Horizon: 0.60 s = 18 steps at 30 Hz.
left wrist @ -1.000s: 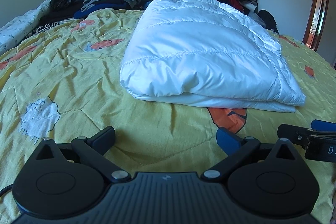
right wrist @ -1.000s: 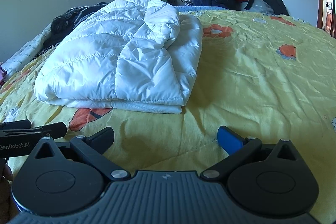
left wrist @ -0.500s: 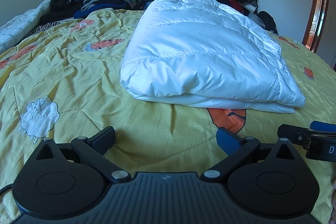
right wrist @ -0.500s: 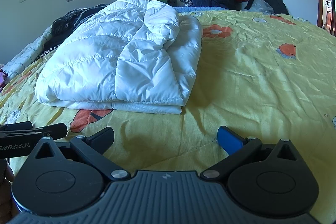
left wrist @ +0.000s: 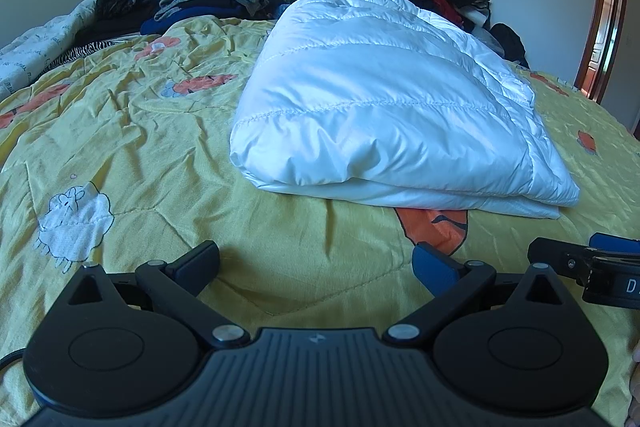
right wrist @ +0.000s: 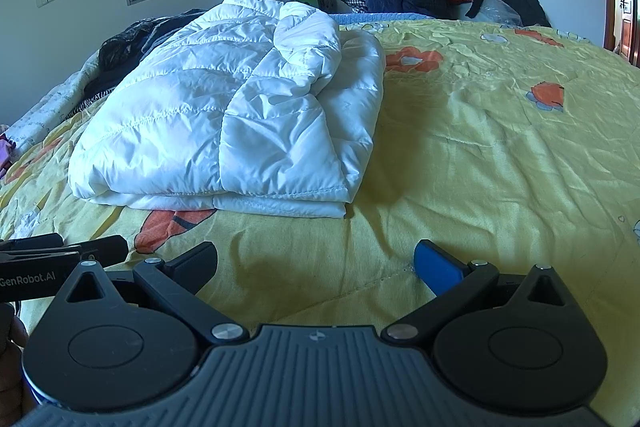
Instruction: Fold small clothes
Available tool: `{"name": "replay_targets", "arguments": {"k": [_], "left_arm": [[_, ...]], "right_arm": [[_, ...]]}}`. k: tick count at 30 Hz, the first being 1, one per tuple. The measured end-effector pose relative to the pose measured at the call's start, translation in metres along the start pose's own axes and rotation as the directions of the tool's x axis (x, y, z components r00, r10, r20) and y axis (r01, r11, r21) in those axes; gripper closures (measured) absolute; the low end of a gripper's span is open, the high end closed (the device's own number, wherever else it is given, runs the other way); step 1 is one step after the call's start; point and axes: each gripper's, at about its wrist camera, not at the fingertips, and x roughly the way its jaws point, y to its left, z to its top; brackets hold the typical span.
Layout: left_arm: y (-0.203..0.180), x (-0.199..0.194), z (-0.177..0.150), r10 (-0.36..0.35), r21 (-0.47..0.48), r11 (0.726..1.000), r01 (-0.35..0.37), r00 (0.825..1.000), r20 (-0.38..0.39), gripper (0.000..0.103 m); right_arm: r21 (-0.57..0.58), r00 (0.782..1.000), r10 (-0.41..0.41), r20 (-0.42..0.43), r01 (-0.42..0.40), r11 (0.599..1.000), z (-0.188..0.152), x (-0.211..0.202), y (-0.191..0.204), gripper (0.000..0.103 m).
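On yellow bedspread, folded white jacket rests.

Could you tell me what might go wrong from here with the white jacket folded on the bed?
1. The jacket is puffy and slick-looking, so the folded top layer could spring back or slide open.
2. Both hand-held grippers, left and right, are open and short of it; a shallow pinch may catch only one layer.
3. The quilt is wrinkled, so dragging the jacket could bunch it up.
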Motion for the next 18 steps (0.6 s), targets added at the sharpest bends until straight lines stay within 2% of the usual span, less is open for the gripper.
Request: {"name": "replay_targets", "arguments": {"k": [18], "left_arm": [[0.0002,-0.0001,-0.0001,-0.003,-0.004,1.000,0.003,1.000,0.002,0.000]], "right_arm": [[0.003,1.000,0.000,0.001,0.000,1.000,-0.0002,-0.0003,-0.0003,0.002]]}}
